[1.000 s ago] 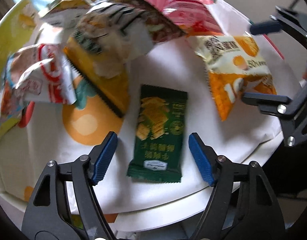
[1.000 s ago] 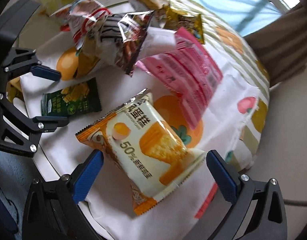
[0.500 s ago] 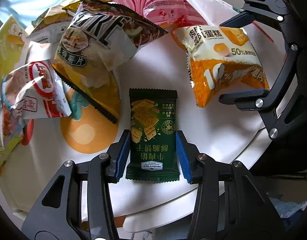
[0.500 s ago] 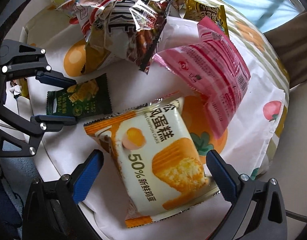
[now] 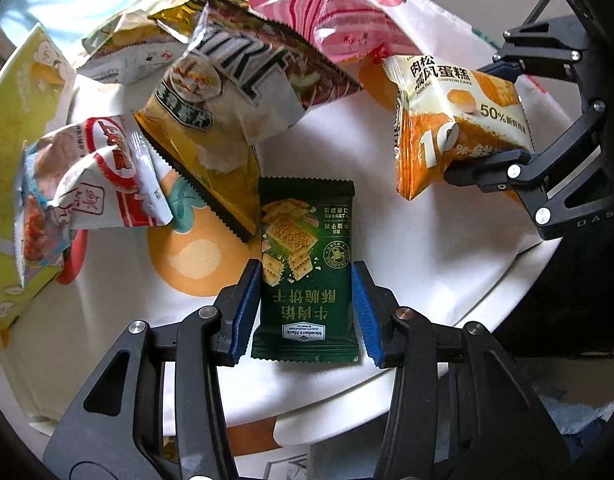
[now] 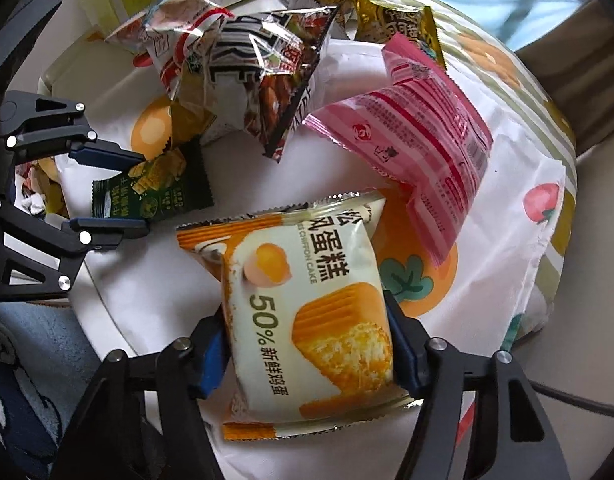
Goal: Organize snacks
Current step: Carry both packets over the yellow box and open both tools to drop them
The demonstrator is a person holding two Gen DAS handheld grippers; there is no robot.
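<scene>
A dark green cracker packet (image 5: 307, 240) is clamped between the blue pads of my left gripper (image 5: 306, 300), which is shut on the packet's lower half and holds it just above the cloth. An orange and cream chiffon cake packet (image 6: 307, 280) sits between the fingers of my right gripper (image 6: 307, 344). Those jaws are closing and their pads press on the packet's two sides. The left wrist view shows the same cake packet (image 5: 447, 120) bulging in the right gripper (image 5: 503, 120), off to the right. In the right wrist view the green packet (image 6: 159, 196) shows at the left.
A fruit-print cloth (image 5: 387, 220) covers a round white table whose rim (image 5: 427, 380) is close by. Behind lie a striped chips bag (image 5: 243, 92), a pink bag (image 5: 339, 28), a red-and-white bag (image 5: 99, 176) and a gold packet (image 6: 395, 24). A yellow-green box (image 5: 11, 120) stands at the left.
The left jaws closed on the green packet and rose a little with it. The right jaws went from wide apart to pressing on the cake packet's sides.
</scene>
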